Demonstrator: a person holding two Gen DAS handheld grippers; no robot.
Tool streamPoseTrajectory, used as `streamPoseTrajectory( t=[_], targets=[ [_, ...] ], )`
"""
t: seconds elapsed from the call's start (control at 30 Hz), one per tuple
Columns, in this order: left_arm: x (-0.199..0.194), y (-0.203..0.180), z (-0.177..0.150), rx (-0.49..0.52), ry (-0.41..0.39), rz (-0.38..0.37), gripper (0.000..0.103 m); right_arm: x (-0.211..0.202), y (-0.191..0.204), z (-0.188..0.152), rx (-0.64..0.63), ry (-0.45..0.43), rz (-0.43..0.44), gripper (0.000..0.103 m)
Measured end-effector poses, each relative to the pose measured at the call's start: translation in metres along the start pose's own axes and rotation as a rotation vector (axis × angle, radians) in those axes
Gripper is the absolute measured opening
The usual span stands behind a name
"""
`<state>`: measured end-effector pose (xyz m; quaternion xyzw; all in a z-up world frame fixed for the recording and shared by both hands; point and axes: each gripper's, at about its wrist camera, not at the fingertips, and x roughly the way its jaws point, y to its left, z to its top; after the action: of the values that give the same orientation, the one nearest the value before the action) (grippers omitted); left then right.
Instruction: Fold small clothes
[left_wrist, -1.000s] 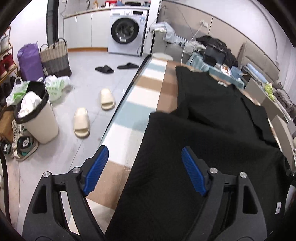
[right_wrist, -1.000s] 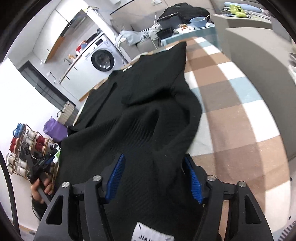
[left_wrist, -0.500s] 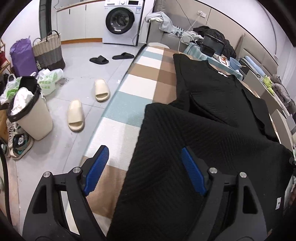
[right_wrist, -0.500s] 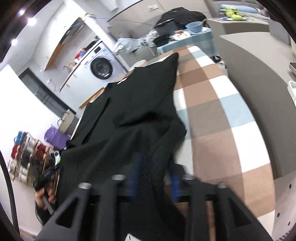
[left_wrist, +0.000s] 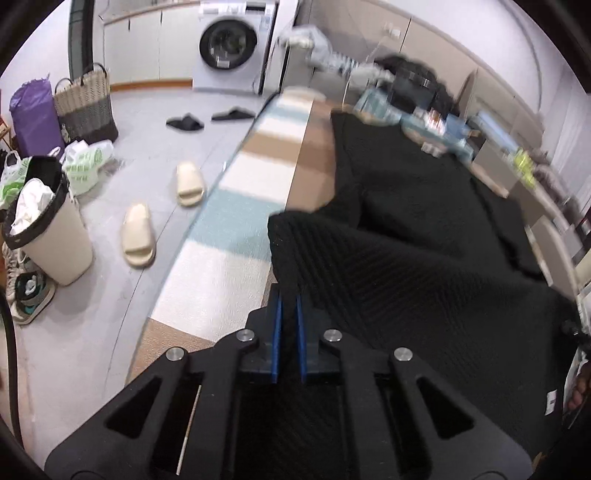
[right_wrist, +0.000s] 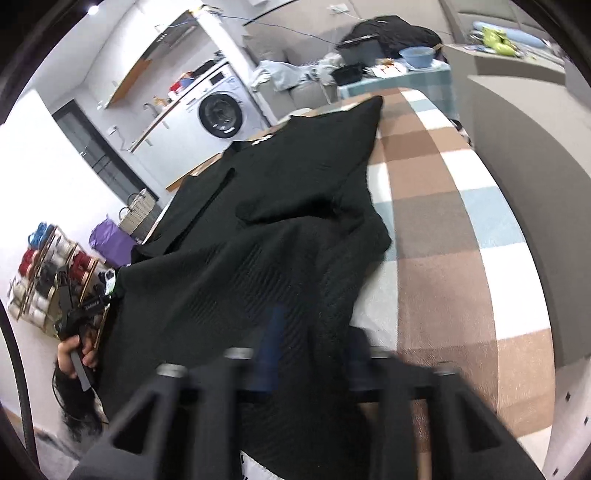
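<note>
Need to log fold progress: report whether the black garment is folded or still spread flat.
Partly folded. The black garment has its near end doubled over the flat far part on the checked blanket, pinched by the left gripper.

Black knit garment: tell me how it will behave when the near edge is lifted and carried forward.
The black knit garment will likely be floppy: it already sags and bunches where the left gripper pinches its edge. It probably drags rather than slides freely, since most of it lies on the checked cloth. The ribbed knit looks fairly thick, so expect some weight.

Right gripper (right_wrist: 310, 354) fingers (right_wrist: 271, 350) motion-blurred, grip unclear; black garment (right_wrist: 295, 206) cut off below.
</note>
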<state>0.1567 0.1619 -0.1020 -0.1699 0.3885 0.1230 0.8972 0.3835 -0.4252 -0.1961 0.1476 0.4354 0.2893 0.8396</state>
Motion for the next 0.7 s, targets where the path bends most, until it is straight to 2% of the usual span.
streamPoseTrajectory(
  t=[0.03, 0.1, 0.2, 0.33, 0.63, 0.7],
  targets=[
    [-0.009, -0.001, 0.0, 0.008, -0.036, -0.004, 0.004, -0.003, 0.001, 0.0, -0.009, -0.021, 0.018, 0.004],
    [-0.023, -0.002, 0.001, 0.011, -0.086, -0.018, 0.004, -0.019, 0.005, 0.002, -0.031, -0.118, 0.061, 0.004],
    [-0.043, 0.0, 0.001, -0.013, -0.146, -0.053, 0.004, -0.036, -0.002, 0.005, -0.001, -0.199, 0.077, 0.004],
    [-0.072, 0.006, -0.005, -0.046, -0.217, -0.105, 0.004, -0.047, -0.013, 0.001, 0.041, -0.222, 0.13, 0.004],
    [-0.117, 0.018, -0.017, -0.064, -0.222, -0.202, 0.004, -0.077, -0.026, -0.009, 0.051, -0.255, 0.193, 0.004],
    [-0.116, 0.021, -0.015, -0.072, -0.217, -0.205, 0.004, -0.08, -0.027, -0.007, 0.063, -0.26, 0.168, 0.004]
  ],
)
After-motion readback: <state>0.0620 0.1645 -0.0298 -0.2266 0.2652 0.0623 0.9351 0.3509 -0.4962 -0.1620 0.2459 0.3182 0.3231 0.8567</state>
